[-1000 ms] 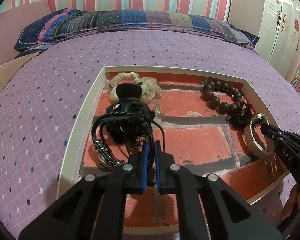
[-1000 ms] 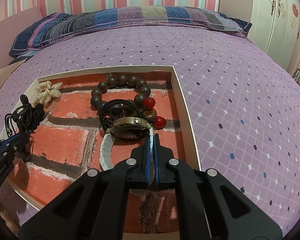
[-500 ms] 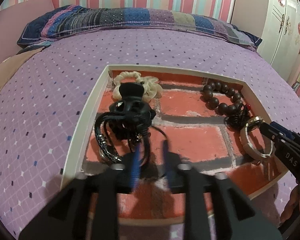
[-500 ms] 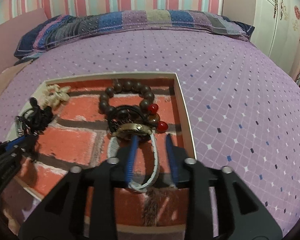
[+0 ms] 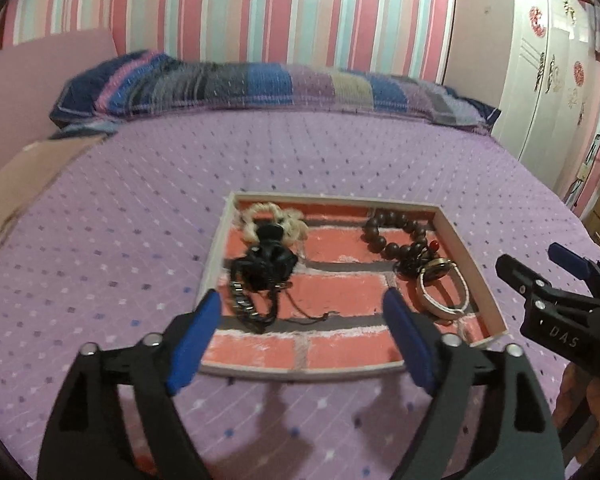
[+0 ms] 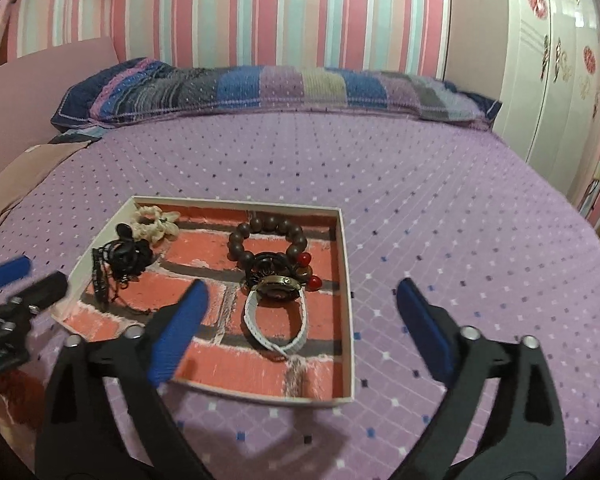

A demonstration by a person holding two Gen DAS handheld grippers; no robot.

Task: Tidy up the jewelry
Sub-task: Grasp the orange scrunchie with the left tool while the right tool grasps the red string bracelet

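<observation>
Jewelry lies sorted in the tray [image 6: 346,280], watch [image 6: 276,304] beside the beads [image 6: 266,236], while we hold the left gripper [image 5: 302,344] and right gripper [image 6: 300,324] wide open and empty above the bed, judging the job nearly done, with only checking next.

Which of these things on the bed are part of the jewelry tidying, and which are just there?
Part of the job:
tray
watch
wooden bead bracelet
black cord bundle
cream scrunchie
left gripper
right gripper

Just there:
striped pillow
purple bedspread
wardrobe
</observation>
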